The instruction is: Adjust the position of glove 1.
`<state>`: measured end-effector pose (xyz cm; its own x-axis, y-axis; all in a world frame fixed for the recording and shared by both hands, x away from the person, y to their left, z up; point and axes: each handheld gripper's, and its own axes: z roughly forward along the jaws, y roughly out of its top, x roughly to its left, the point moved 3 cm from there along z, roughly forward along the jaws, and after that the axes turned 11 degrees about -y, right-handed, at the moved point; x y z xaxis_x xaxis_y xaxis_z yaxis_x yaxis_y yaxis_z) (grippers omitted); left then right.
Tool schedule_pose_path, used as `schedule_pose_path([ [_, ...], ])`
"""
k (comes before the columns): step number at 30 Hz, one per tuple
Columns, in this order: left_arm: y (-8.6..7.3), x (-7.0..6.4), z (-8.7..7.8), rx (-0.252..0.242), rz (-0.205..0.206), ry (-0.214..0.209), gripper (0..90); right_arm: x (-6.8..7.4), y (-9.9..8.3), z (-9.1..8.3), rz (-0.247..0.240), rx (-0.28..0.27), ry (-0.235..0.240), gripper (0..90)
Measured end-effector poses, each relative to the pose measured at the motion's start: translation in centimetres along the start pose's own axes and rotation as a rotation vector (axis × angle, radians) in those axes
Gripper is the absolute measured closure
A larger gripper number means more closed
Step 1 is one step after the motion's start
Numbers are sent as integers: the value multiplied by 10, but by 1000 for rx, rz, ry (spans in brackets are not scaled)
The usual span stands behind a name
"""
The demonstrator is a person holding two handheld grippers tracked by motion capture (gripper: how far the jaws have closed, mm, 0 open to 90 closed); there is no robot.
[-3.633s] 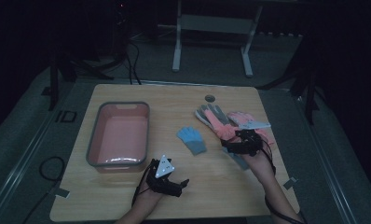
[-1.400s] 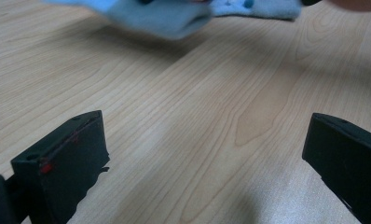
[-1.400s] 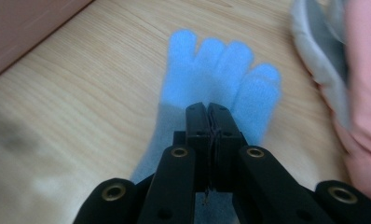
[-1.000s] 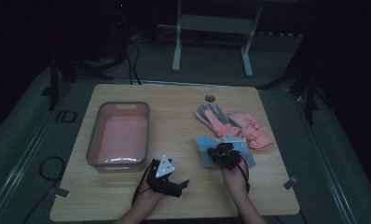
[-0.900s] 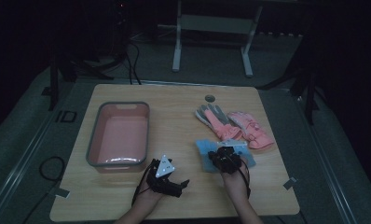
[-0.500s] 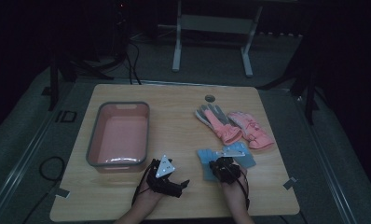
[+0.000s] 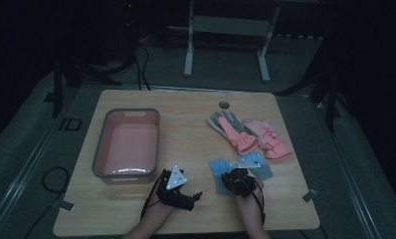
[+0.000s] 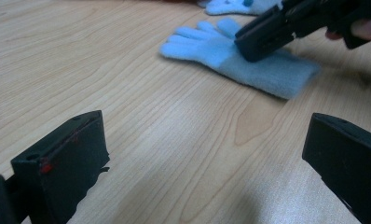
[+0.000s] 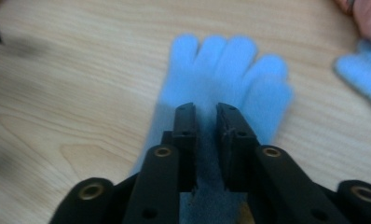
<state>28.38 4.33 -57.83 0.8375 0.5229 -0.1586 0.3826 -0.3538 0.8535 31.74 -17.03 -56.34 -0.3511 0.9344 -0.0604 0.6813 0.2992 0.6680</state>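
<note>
A light blue glove (image 7: pixel 218 173) lies flat on the wooden table (image 7: pixel 186 114) near its front edge, fingers pointing away from me. My right gripper (image 7: pixel 232 178) rests on its cuff end. In the right gripper view the jaws (image 9: pixel 206 112) are pinched on a fold of this blue glove (image 9: pixel 225 79). A second blue glove (image 7: pixel 258 164) lies just to its right. My left gripper (image 7: pixel 195 199) rests on the table left of the glove, jaws wide open (image 8: pixel 207 140) and holding nothing. The left gripper view shows the glove (image 8: pixel 239 56) ahead with the right gripper (image 8: pixel 244 46) on it.
A pink tub (image 7: pixel 126 144) with a grey rim stands at the left of the table. A grey-and-pink glove (image 7: pixel 231 129) and a pink glove (image 7: pixel 268 139) lie at the right, beyond the blue ones. A small round grommet (image 7: pixel 224 105) sits near the far edge.
My right gripper has drawn back toward the front edge, dragging the blue glove with it. The left gripper has stayed where it was.
</note>
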Motion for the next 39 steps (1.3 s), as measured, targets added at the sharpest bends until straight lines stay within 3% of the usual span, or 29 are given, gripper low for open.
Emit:
schedule_pose_path([
  [2,0,0,0,0,0,0,1,-1,2,-3,-4,-14,8,768],
  [8,0,0,0,1,1,-1,1,-13,15,-13,-78,-56,7,704],
  [14,0,0,0,2,-3,0,1,-37,22,-18,-98,-58,3,695],
  [21,0,0,0,3,-7,-1,1,-66,30,-24,-101,-98,2,659],
  [26,0,0,0,2,-6,-1,1,-83,35,-24,-129,-87,3,634],
  [27,0,0,0,2,-6,-1,1,-95,37,-22,-123,-79,9,629],
  [28,0,1,0,3,-6,-1,1,-95,37,-22,-123,-79,9,622],
  [29,0,1,0,3,-7,-1,1,-105,39,-20,-106,-74,19,618],
  [31,0,1,0,3,-7,-1,1,-105,39,-20,-106,-74,19,618],
  [35,0,1,0,4,-7,0,1,-126,39,-12,-92,-47,23,615],
  [39,0,1,0,4,-9,0,1,-134,36,-4,-81,-23,24,616],
])
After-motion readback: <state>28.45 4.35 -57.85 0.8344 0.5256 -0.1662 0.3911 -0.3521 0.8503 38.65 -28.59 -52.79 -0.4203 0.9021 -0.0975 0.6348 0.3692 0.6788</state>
